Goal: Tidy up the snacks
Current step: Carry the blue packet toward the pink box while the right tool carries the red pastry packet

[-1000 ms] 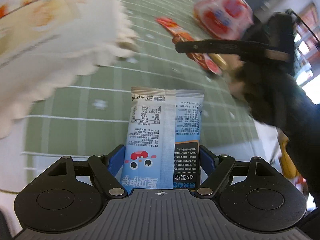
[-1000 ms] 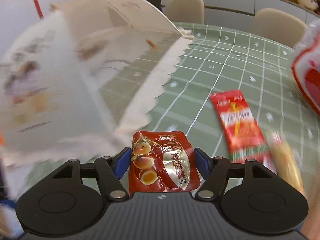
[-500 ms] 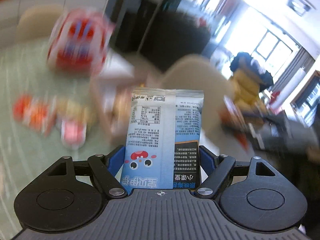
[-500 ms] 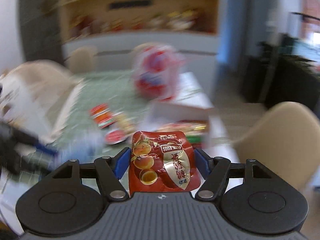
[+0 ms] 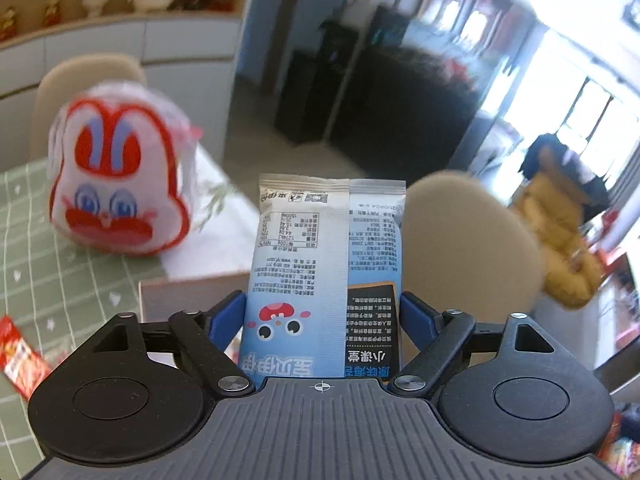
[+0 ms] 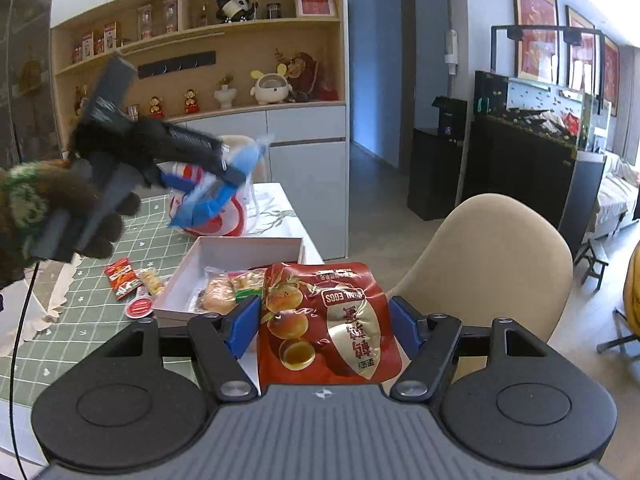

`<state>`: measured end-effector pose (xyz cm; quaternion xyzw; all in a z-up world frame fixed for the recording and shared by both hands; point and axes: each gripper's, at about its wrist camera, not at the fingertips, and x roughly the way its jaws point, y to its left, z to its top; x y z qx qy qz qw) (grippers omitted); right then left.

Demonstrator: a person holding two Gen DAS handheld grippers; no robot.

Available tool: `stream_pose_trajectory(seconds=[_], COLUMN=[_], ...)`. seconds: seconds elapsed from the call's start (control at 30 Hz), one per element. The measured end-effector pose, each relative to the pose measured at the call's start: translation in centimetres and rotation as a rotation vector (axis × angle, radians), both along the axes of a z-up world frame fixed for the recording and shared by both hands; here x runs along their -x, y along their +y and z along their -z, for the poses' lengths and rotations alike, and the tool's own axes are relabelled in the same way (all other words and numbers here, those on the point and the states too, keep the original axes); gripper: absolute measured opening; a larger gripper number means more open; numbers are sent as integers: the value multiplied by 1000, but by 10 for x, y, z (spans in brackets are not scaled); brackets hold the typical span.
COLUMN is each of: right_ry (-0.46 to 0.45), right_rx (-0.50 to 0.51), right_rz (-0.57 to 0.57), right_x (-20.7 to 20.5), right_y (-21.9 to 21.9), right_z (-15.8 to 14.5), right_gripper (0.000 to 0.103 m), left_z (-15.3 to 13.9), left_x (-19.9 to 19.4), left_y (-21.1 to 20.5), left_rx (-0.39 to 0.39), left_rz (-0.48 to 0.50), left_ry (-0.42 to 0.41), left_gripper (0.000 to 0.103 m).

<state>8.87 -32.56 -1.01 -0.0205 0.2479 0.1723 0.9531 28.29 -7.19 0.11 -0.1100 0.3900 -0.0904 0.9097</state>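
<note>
So my right tool (image 6: 324,330) is clamped on a red foil pouch of quail eggs (image 6: 326,322), pinched by its side edges so it stands flat-on and upright between the pads. Left tool (image 5: 322,318) has a pale blue snack packet (image 5: 326,276) the same way, back side with the nutrition print facing me; its jaws are opening, packet still between them, so I'd guess it's about to drop. Just past both sits the white box (image 6: 224,252) on the desk (image 6: 100,312), already holding a few wrapped snacks. Beside it lie loose red sachets (image 6: 122,276), and behind it the big bunny-face bag (image 5: 116,176) stands upright.
</note>
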Motion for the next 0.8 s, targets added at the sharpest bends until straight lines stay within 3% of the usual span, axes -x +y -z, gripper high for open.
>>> stream_pose_trajectory(seconds=[0.2,0.27,0.37,0.5,0.53,0.67,0.73,0.8], right_ry=[13,18,52,77,80,96,93,90], right_rx=[-48,-27,-18,9,16,41,50,63], right_rz=[-33,-38,-69,-146,-161,-227,-253,-279], right_x=[-22,-30,-47,-69,-75,-93,-98,-106], right_y=[-32,-34,-36,-27,-23,-2,8,19], right_z=[29,41,50,55,56,62,62,60], right_gripper=[70,70,70,70,70,70,70,70], left_z=[66,81,81,83,85,89,84,85], left_x=[-30,-28,-19,-23,-20,-12,-3,0], left_y=[-6,-3,7,6,8,28,38,44], left_rx=[-167,-164,-63,-183,-172,22,44,85], left_rz=[-59,-97,-127,-123,-123,-169,-251,-243], left_ry=[170,187,137,186,187,176,107,105], left_gripper=[88,88,89,89,89,89,89,89])
